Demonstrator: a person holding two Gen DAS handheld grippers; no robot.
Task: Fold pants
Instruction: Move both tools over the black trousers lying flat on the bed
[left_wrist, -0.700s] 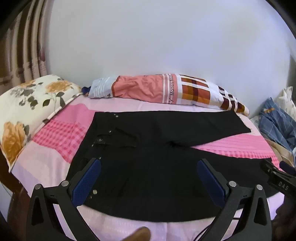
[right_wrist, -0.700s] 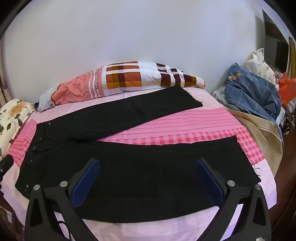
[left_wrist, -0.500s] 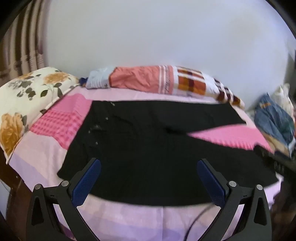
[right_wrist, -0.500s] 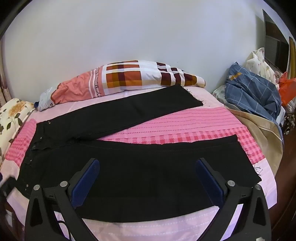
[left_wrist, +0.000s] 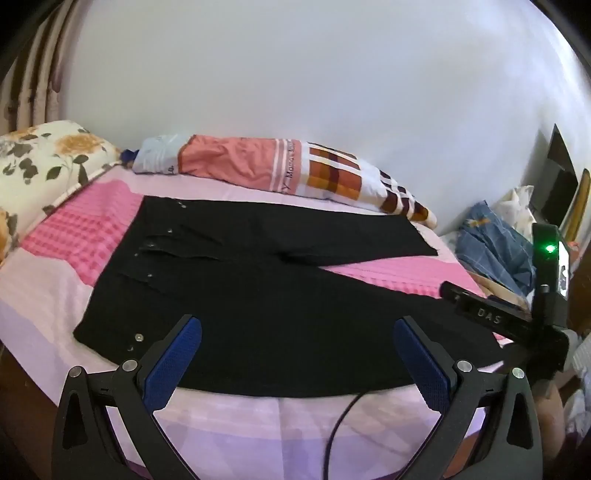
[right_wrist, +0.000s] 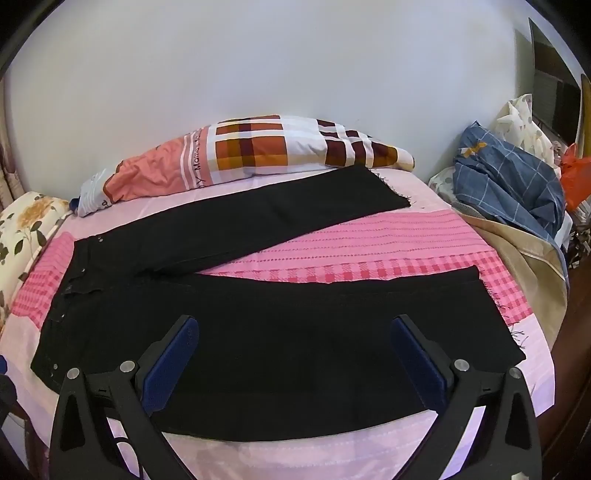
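Left wrist view: left gripper (left_wrist: 297, 354) hovers level over the near edge of the black pants (left_wrist: 258, 288) spread on the bed (left_wrist: 258, 424), fingers wide apart, empty. Right gripper (right_wrist: 295, 354) likewise; its body reads "DAS".

The left gripper (left_wrist: 297, 356) now sits farther back from the black pants (left_wrist: 280, 295) and angled more to the right than 0.7 s ago: the waistband's near corner and a wide strip of pale pink sheet (left_wrist: 258, 421) show between its blue pads, and a black cable crosses that strip. The right gripper (left_wrist: 491, 314), earlier only a sliver at the frame edge, now shows its body and a green light. In the right wrist view the pants sit slightly lower in frame.
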